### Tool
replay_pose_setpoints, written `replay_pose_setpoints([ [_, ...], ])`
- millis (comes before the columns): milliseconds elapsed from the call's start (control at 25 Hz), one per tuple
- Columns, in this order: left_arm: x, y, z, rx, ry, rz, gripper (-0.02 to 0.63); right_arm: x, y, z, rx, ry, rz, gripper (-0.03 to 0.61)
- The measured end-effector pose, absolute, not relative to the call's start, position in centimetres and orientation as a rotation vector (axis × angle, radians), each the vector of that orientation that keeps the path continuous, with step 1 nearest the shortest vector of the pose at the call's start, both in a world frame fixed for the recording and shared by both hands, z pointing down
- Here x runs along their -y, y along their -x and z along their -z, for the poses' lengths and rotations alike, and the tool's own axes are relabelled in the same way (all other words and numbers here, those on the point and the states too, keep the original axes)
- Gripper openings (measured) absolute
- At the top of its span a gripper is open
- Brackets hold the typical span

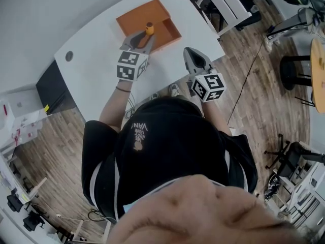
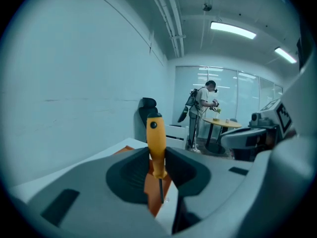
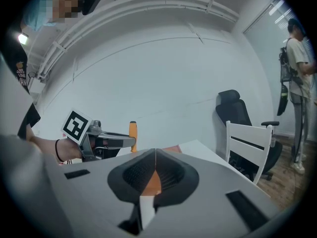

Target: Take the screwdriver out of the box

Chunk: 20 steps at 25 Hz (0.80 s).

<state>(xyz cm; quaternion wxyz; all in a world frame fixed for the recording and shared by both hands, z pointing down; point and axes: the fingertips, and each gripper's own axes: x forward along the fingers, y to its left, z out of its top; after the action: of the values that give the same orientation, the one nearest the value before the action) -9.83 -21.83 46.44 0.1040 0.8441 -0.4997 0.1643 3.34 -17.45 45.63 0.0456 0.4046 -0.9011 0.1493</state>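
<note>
An open orange box (image 1: 147, 22) lies on the white table (image 1: 96, 60) at its far side. My left gripper (image 1: 143, 37) is over the box, shut on the screwdriver (image 1: 149, 29). The screwdriver's orange handle (image 2: 156, 148) stands upright between the jaws, its dark shaft (image 2: 161, 190) pointing down at the box (image 2: 154, 202). My right gripper (image 1: 189, 51) hangs to the right of the box, above the table's near edge, its jaws shut with nothing in them. In the right gripper view the screwdriver (image 3: 132, 135) shows held by the left gripper (image 3: 126, 143), beyond the shut right gripper (image 3: 155, 152).
A white chair (image 1: 223, 4) stands off the table's right end, and a black office chair (image 3: 233, 110) is behind it. A dark cabinet (image 1: 51, 88) sits under the table's left end. A person (image 2: 203, 110) stands far off by a round table (image 2: 223, 125).
</note>
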Motion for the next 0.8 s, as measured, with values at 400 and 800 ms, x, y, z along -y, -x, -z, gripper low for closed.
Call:
replay_pose_setpoints([
  [400, 19.9, 11.5, -43.9, 1.522, -2.482, -0.363, 0.106, 18.0, -2.1, -44.9, 2.768, -1.186, -0.419, 0.012],
  [800, 17.1, 13.1, -44.4, 1.568, -2.417, -0.331, 0.106, 18.2, -1.2, -44.6, 2.782, -1.151, -0.403, 0.012],
])
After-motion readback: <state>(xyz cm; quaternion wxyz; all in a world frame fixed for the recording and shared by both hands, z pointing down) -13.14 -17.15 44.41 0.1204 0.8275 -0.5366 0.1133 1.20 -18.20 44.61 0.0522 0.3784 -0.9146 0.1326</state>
